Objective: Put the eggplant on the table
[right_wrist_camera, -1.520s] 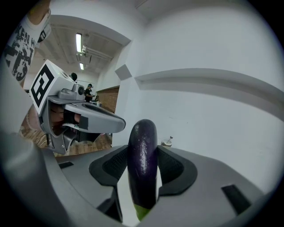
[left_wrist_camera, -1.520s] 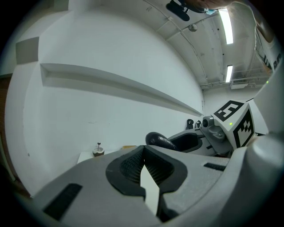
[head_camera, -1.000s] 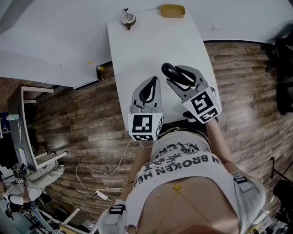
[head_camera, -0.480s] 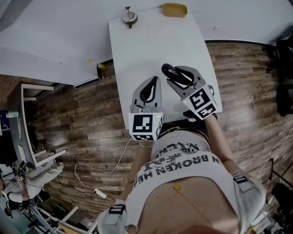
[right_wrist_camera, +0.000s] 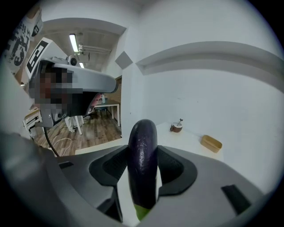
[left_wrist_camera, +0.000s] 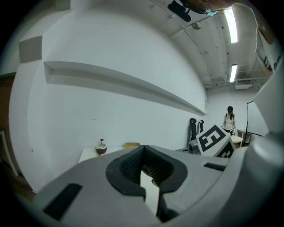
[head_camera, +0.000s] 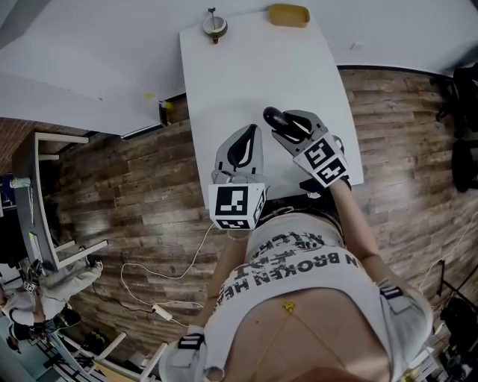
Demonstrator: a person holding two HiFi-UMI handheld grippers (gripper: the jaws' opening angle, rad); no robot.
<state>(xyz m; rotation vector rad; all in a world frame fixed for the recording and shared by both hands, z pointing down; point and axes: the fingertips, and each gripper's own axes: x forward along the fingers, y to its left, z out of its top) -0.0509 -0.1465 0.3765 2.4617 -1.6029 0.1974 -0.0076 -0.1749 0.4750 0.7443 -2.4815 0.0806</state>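
A dark purple eggplant (right_wrist_camera: 142, 164) stands clamped between the pads of my right gripper (right_wrist_camera: 143, 149), with its rounded end poking out past the fingertips and its green stem end toward the camera. In the head view the eggplant (head_camera: 275, 117) and right gripper (head_camera: 288, 128) hover over the near right part of the white table (head_camera: 246, 67). My left gripper (head_camera: 252, 134) hangs beside it to the left, over the table's near edge. Its jaw tips meet in the left gripper view, where the left gripper (left_wrist_camera: 143, 147) holds nothing.
At the table's far end are a small brown bowl with a stick in it (head_camera: 213, 24) and a yellow dish (head_camera: 288, 14). Wooden floor surrounds the table, with a white cable (head_camera: 160, 280) and furniture at the left. White walls rise behind the table.
My right gripper has sunk toward the table with the eggplant still in it, tilting further down. The left gripper has stayed put.
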